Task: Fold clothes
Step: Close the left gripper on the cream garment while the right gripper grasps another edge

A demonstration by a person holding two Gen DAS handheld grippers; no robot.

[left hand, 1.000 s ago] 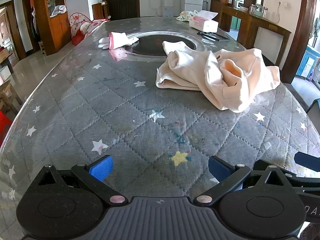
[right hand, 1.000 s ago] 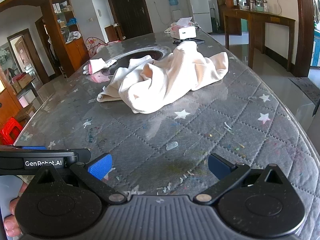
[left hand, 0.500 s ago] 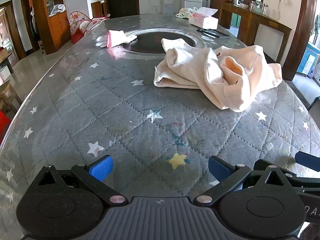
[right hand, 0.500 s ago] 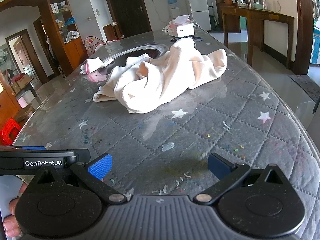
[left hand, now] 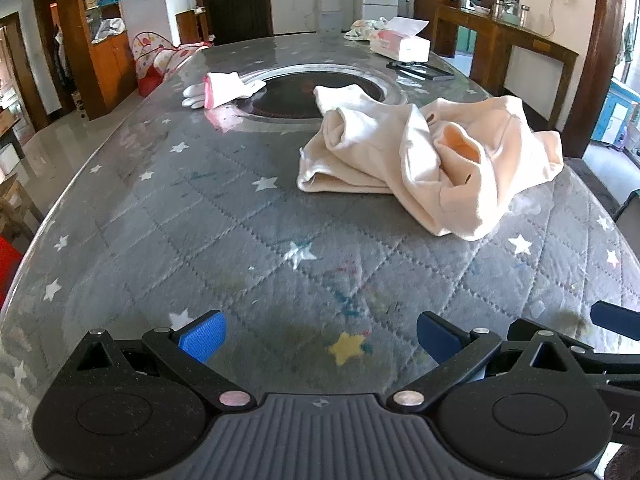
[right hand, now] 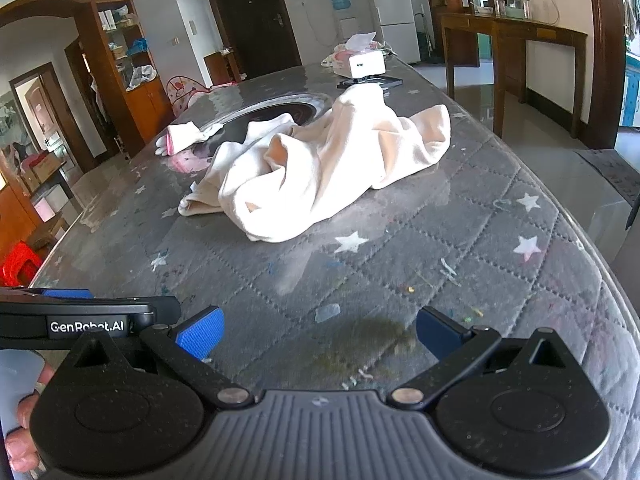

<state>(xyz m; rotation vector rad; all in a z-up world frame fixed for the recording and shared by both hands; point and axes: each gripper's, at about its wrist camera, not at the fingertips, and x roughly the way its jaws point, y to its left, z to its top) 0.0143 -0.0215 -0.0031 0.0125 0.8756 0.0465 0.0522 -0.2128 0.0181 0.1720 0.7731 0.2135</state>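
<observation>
Two tools: our left tool [left hand: 320,334] and right tool [right hand: 318,330], fingers apart, holding nothing.
Garment: we see cream clothing [left hand: 436,160] crumpled mid-frame on the desk [left hand: 200,220], well beyond both.

Black handheld grippers with blue finger pads

Left gripper [left hand: 320,336] and right gripper [right hand: 318,332]: matte black ribbed body, round side housings, silver pivot screws, textured blue pads [right hand: 200,332]. Left of the right gripper, white "GenRobot.AI" lettering [right hand: 86,326] and pinkish fingers [right hand: 24,420].
</observation>
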